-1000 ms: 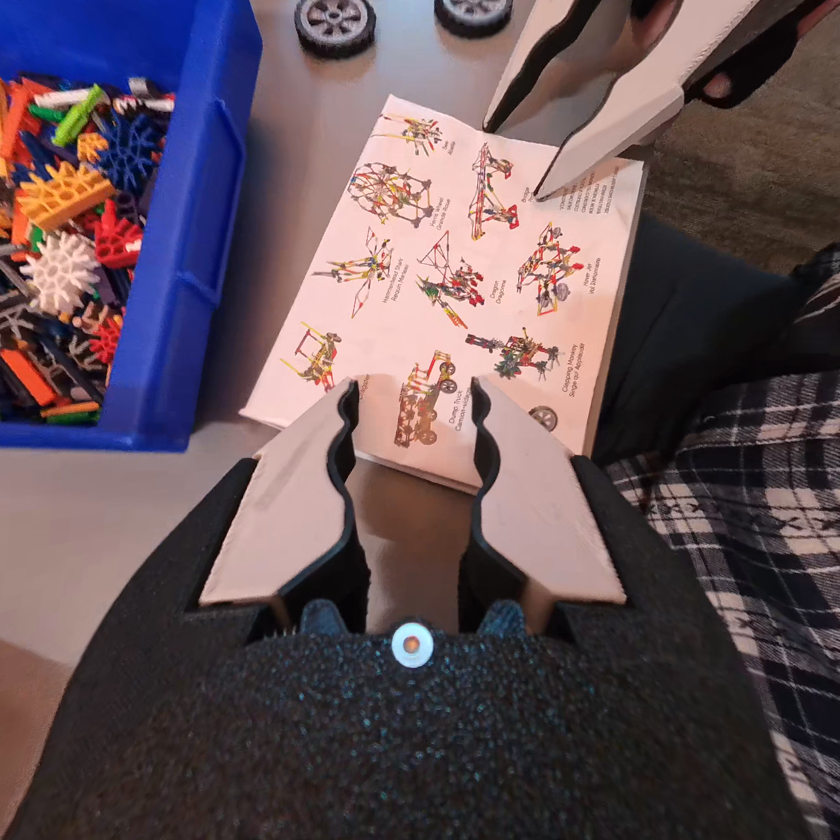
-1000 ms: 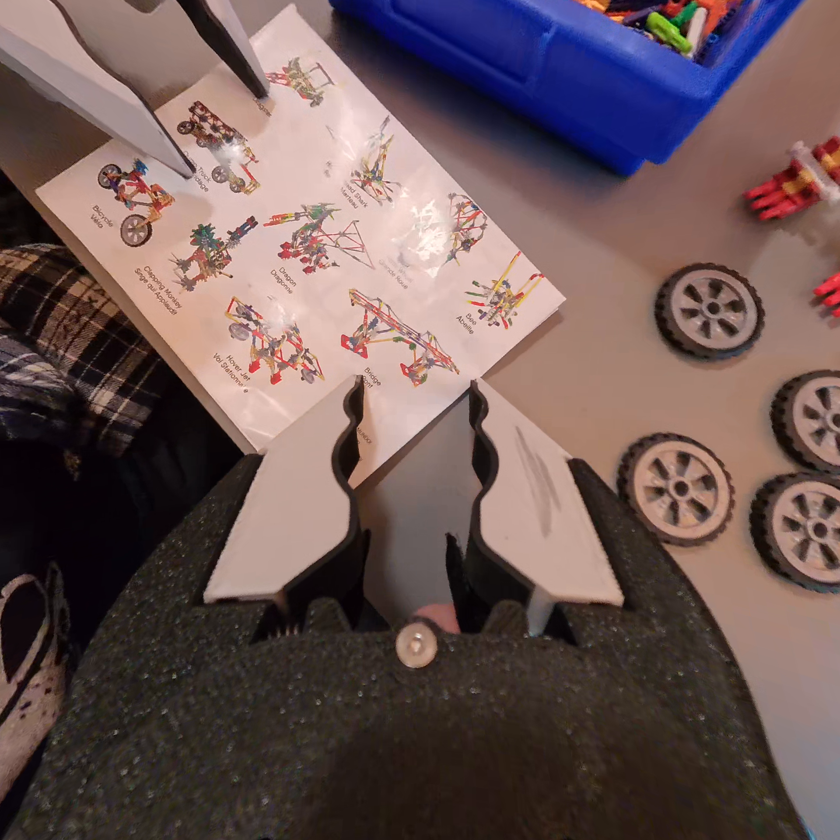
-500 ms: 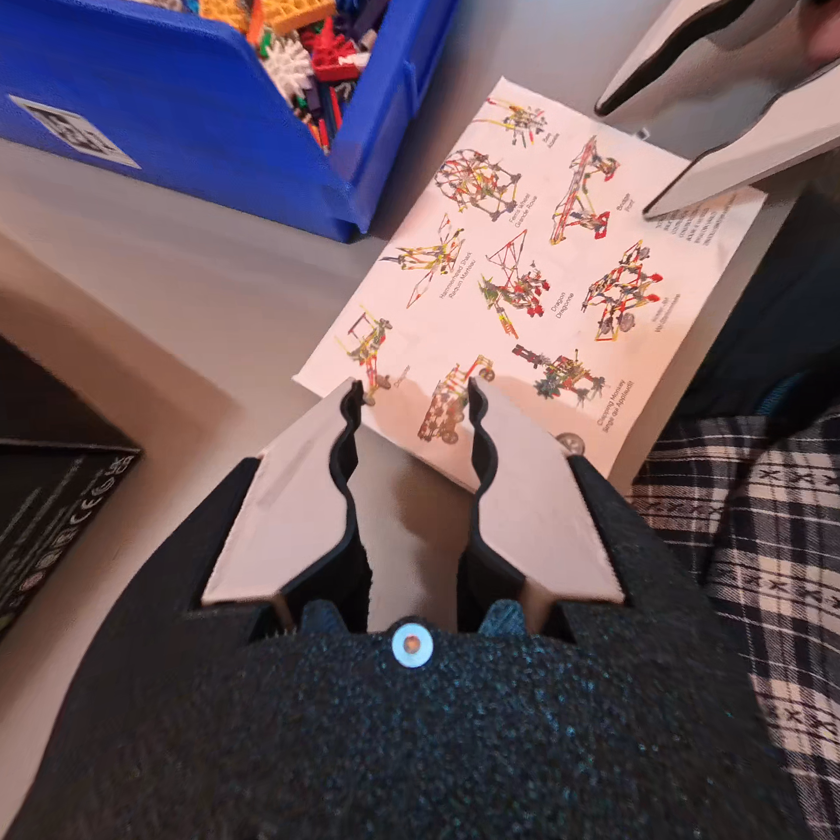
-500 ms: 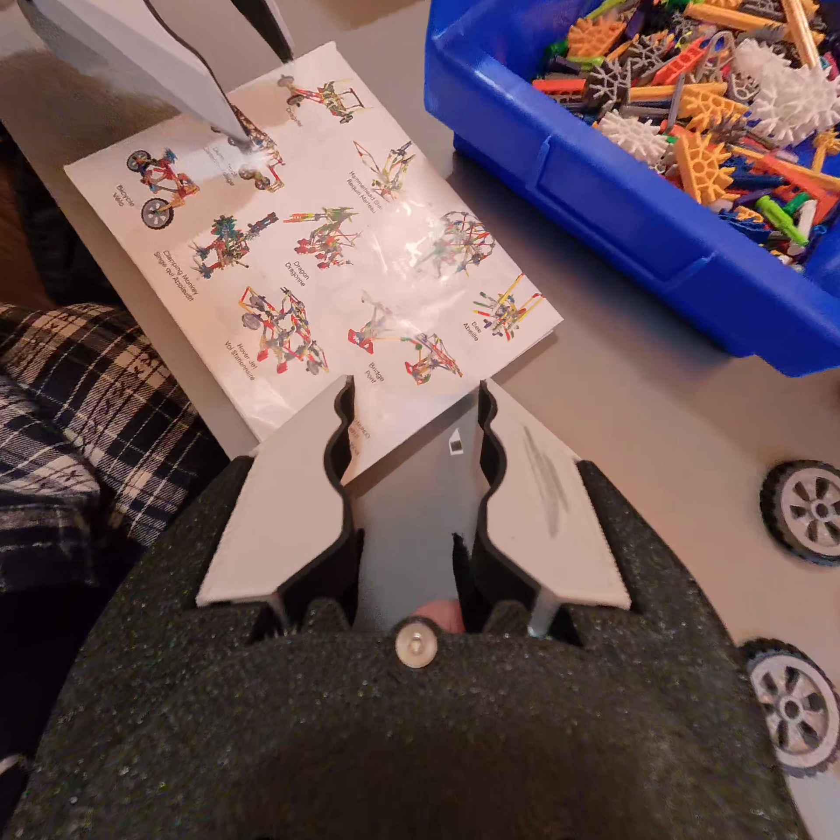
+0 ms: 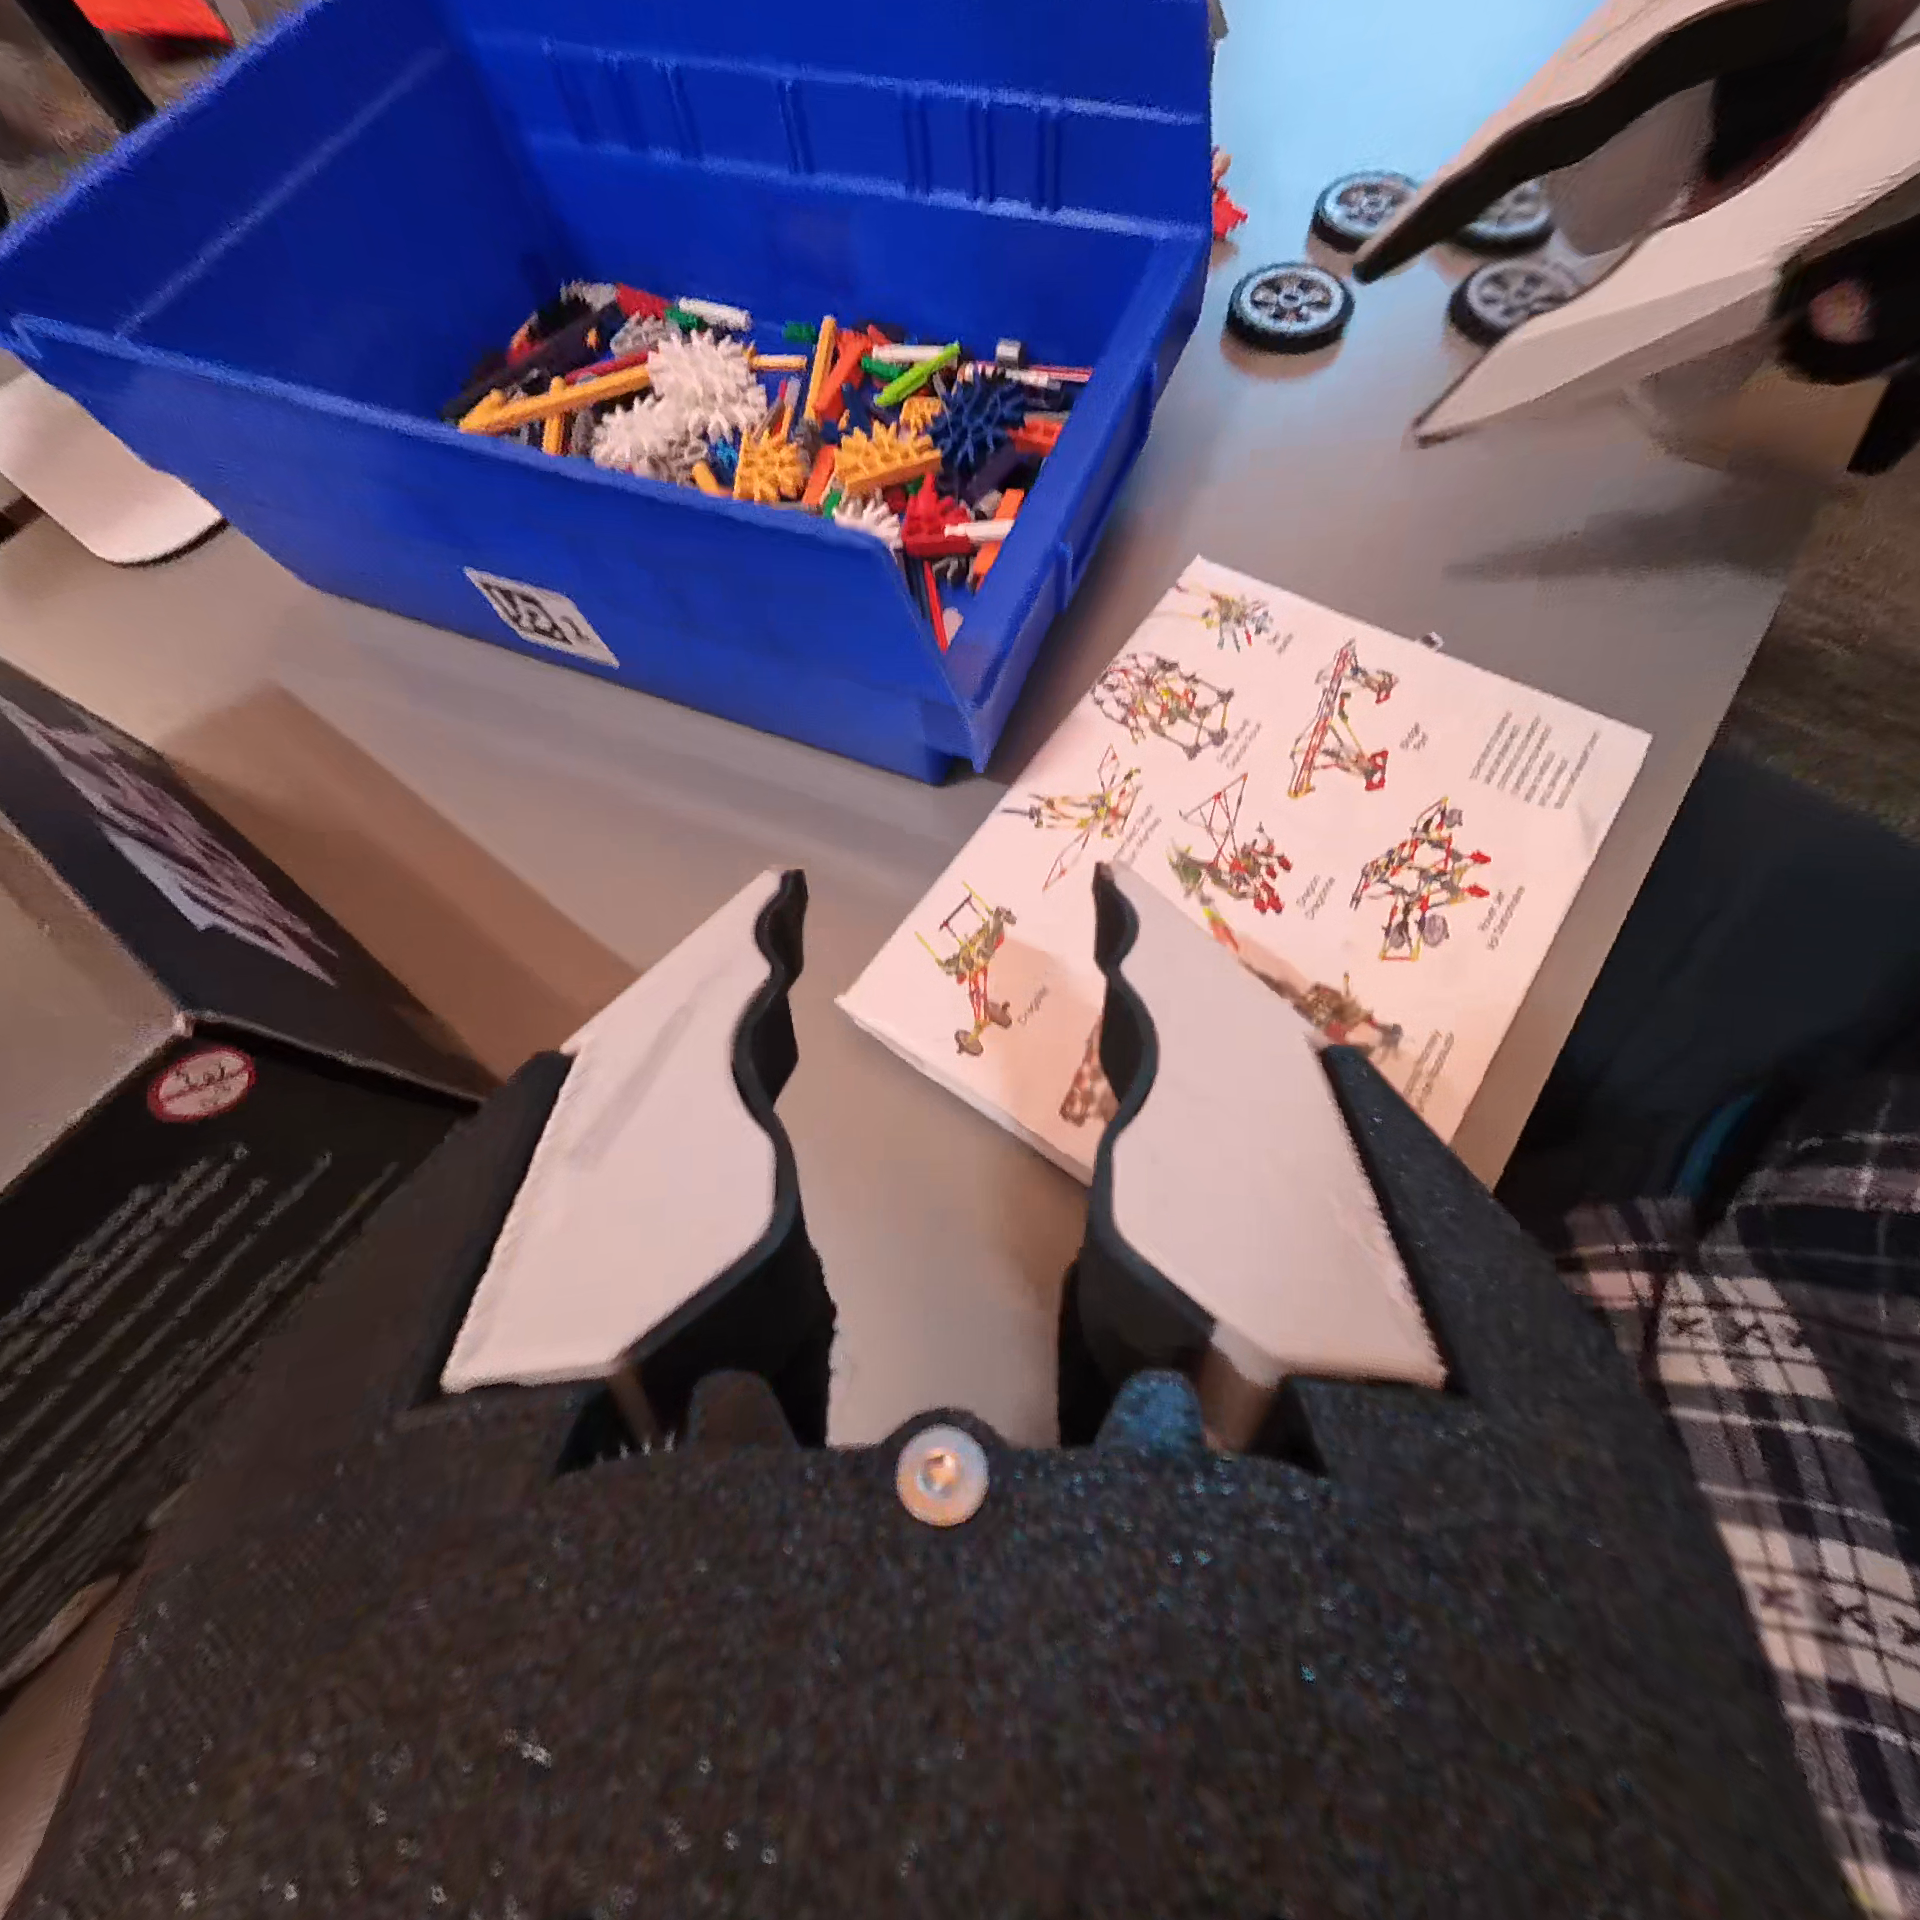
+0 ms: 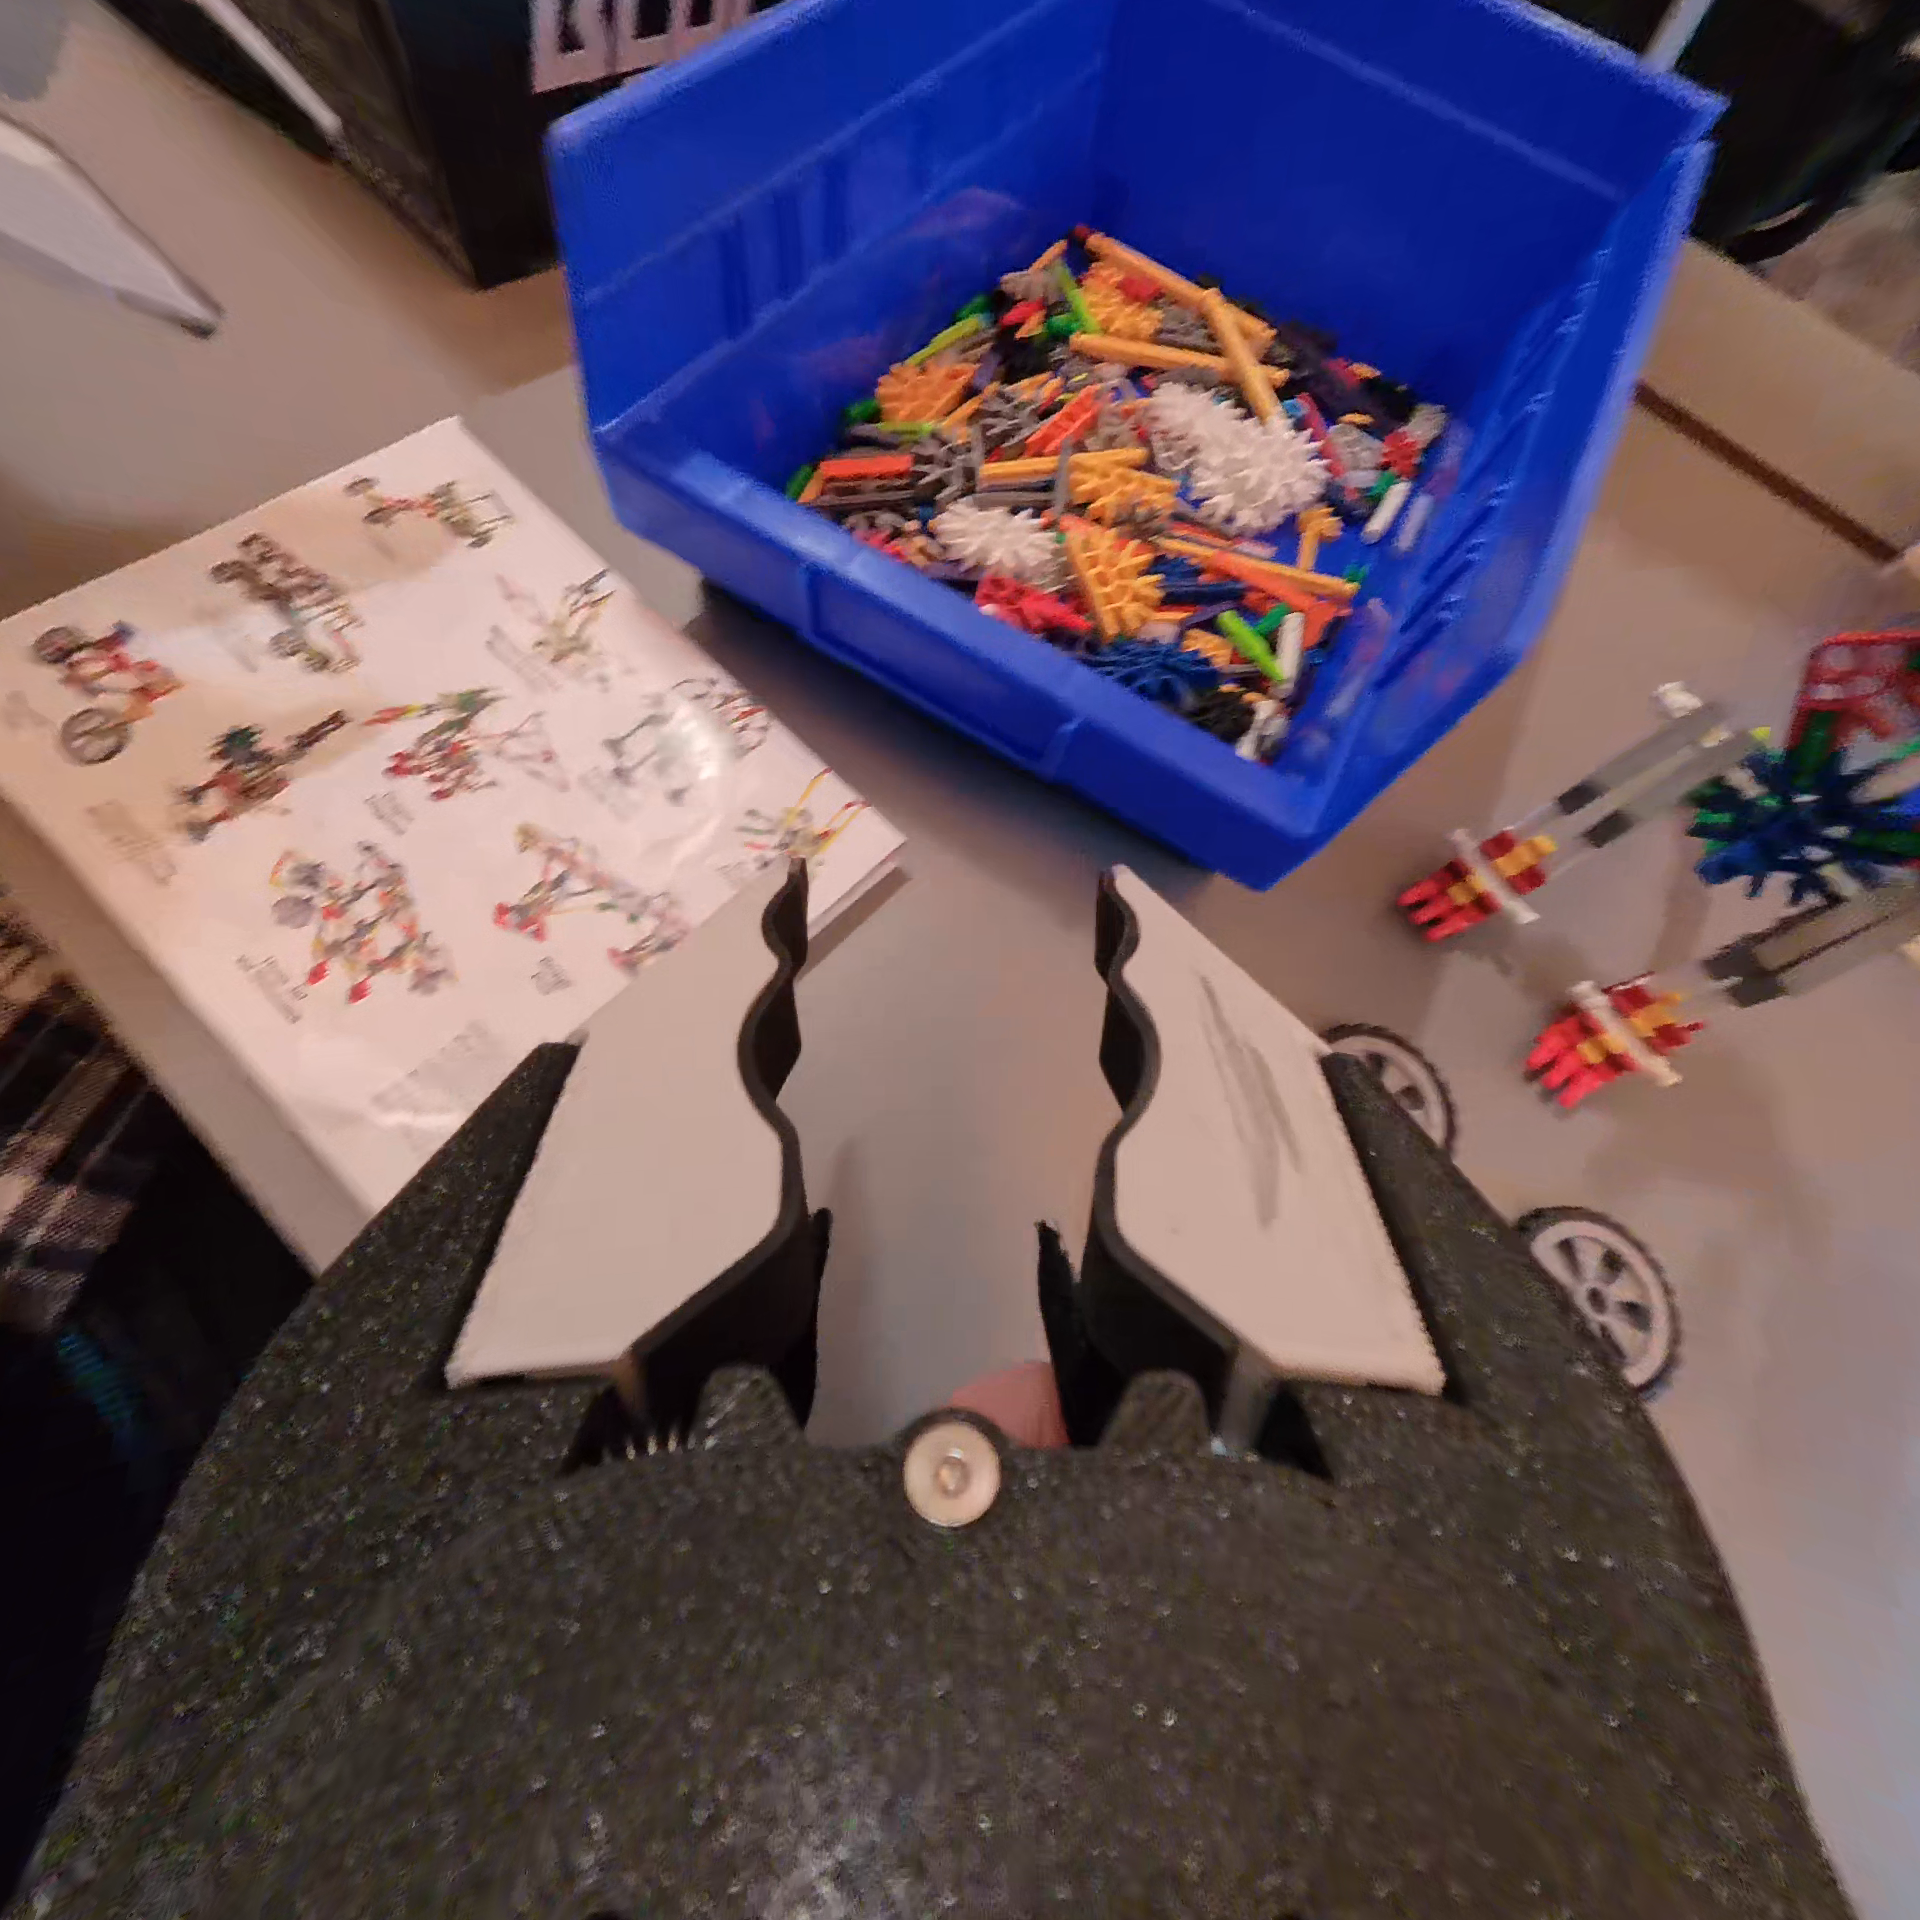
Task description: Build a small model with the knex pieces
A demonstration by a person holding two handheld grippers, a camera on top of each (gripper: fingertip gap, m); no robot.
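The left gripper (image 5: 943, 894) hung above the smooth grey table (image 5: 644, 790), its flat pale fingers with wavy black inner edges spread wide apart and holding nothing. Its right finger overlapped the near corner of a glossy white instruction sheet (image 5: 1351, 831) printed with small coloured model pictures. Just beyond stood a deep blue plastic bin (image 5: 727, 623), ribbed on its back wall, holding a heap of toy building pieces (image 5: 790, 416): orange rods, white and blue spiky discs, red connectors. A black cardboard box (image 5: 156, 1143) lay at the left.

The right gripper (image 6: 943, 894) was likewise wide open and empty, over bare table between the sheet and the bin. Beside it lay grey-spoked wheels (image 6: 1610, 1299) with treaded black tyres, and a partly built model (image 6: 1714, 862) with red, finger-like ends.
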